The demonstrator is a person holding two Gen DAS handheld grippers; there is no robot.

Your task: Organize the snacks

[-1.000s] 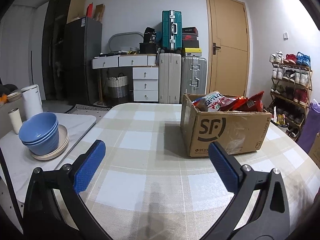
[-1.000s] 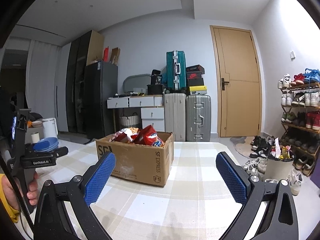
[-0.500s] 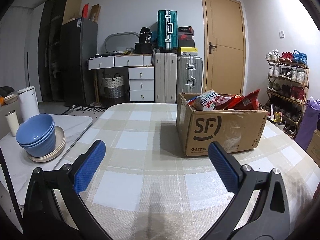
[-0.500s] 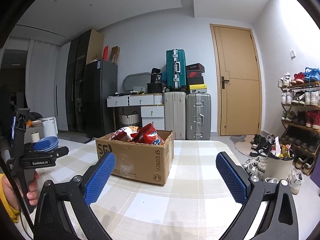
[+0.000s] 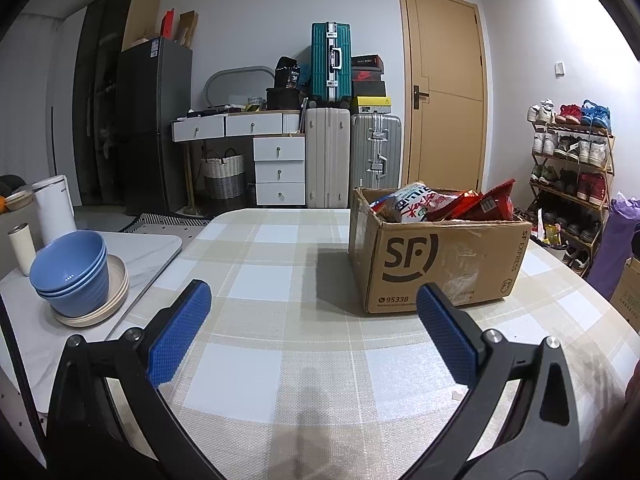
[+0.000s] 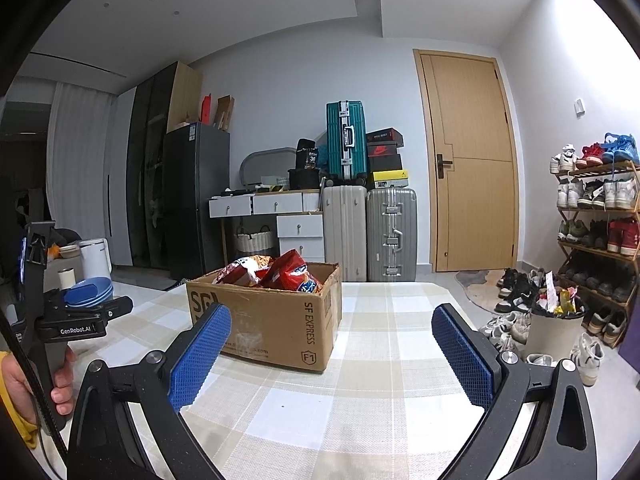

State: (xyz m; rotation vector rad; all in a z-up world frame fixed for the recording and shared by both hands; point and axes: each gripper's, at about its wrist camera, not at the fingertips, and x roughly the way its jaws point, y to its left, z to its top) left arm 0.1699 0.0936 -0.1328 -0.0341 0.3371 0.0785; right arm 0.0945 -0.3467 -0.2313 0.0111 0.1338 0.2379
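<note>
Fingers of left gripper and right gripper spread wide, holding nothing. Snack bags heaped inside brown cardboard box on checked-cloth table. Fits sorting finished or pending alike.

Beige-and-white checked tablecloth, brown cardboard box, blue bowls.

**Two low views across one table**

Both wrist cameras sit low over the checked tablecloth, facing the far wall with the door. The left view looks from the left of the cardboard box, the right view from its right; both share box, suitcases and shoe rack.
</note>
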